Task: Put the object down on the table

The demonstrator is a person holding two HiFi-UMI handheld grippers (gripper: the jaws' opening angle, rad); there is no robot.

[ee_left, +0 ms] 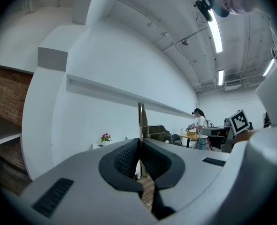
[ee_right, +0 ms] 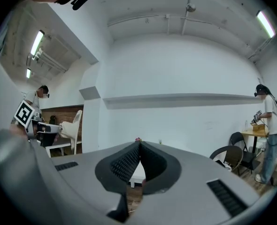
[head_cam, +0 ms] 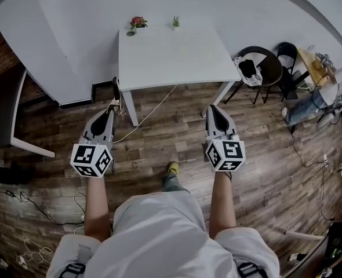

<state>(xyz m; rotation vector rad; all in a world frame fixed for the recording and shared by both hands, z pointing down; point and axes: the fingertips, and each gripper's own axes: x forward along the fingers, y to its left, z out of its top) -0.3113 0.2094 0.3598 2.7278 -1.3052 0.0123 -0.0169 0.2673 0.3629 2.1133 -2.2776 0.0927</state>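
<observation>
Between closed left gripper (ee_left: 140, 141) tips, thin upright object (ee_left: 142, 117); table (head_cam: 171, 57) beyond

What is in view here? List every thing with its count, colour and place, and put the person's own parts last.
table: one, white, against the wall ahead
flower pot: one, red blooms, far left corner of the table
small plant: one, green, far edge of the table
chairs: two, black, right of the table
cable: one, white, across the wooden floor from under the table
person: one, white top and jeans, far right
thin strip: one, dull metallic, upright between the left tool's jaws
left tool: one, grey with black pads, shut on the strip
right tool: one, grey with black pads, jaws together, nothing between them
</observation>
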